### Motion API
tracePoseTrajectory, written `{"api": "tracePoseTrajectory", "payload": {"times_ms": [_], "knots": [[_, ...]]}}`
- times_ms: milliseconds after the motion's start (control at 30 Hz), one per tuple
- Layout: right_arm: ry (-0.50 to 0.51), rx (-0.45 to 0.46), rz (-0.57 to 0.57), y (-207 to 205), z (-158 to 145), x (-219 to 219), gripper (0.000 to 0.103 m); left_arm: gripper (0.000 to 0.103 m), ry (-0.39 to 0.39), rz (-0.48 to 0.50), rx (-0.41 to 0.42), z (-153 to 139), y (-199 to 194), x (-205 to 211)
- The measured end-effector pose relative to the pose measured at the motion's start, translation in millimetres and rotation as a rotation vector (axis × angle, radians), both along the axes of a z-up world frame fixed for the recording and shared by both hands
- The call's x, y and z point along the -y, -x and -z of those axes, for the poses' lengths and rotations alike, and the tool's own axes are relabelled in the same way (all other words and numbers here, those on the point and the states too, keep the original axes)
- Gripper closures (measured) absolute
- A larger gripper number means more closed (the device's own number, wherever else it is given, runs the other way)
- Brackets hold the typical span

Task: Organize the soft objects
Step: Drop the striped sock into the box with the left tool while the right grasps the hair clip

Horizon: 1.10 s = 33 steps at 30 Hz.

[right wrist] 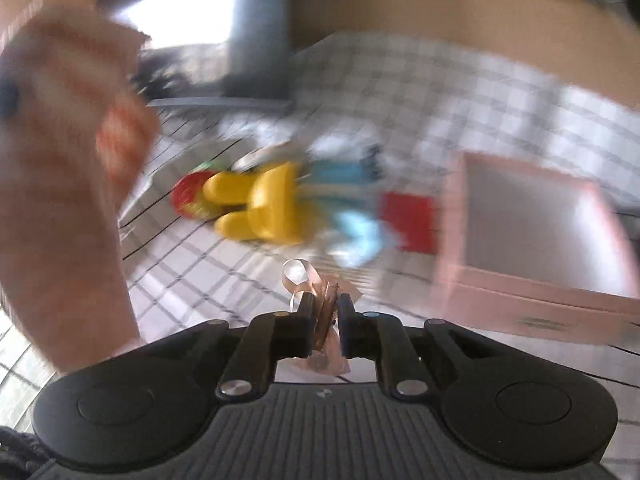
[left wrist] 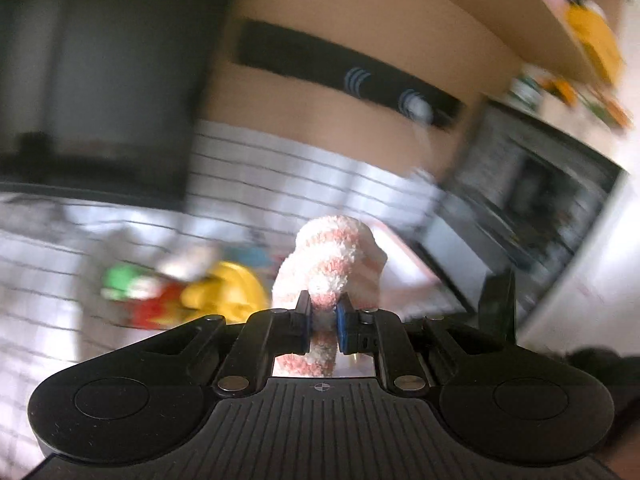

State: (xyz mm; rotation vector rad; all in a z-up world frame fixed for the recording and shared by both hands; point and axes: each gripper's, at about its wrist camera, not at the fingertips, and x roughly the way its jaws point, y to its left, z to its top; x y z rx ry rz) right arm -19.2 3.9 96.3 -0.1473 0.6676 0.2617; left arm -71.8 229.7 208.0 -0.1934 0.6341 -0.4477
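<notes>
While both views smear with blur, I see my left tongs (left wrist: 323, 312) clamped on a pink-and-white fuzzy sock (left wrist: 334, 264), centre frame. My right tongs (right wrist: 323, 312) pinch a pinkish ribbon bow (right wrist: 316, 296) at lower centre, above the checked worktop (right wrist: 420, 92); a pink box (right wrist: 532, 300) sits right.

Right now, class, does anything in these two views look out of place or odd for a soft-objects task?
Yes. The right tool pinches a thin, shiny ribbon bow, not a plush item. The left tool grips a fuzzy pink-and-white striped sock, as expected.
</notes>
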Motion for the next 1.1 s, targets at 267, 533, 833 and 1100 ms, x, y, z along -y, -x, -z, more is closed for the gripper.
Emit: {"api": "tracePoseTrajectory", "payload": {"times_ms": [267, 533, 833, 1100], "knots": [[0.038, 0.117, 0.233, 68, -32, 73, 0.091, 0.089, 0.033, 0.281, 0.075, -24, -47, 75], [-0.016, 0.139, 0.357, 106, -24, 105, 0.091, 0.089, 0.031, 0.332, 0.313, -87, -127, 145], [-0.029, 0.101, 0.415, 128, 0, 115, 0.091, 0.083, 0.047, 0.148, 0.012, 26, -232, 182], [-0.049, 0.121, 0.401, 104, -22, 130, 0.091, 0.083, 0.109, 0.001, -0.366, 153, -226, 156]]}}
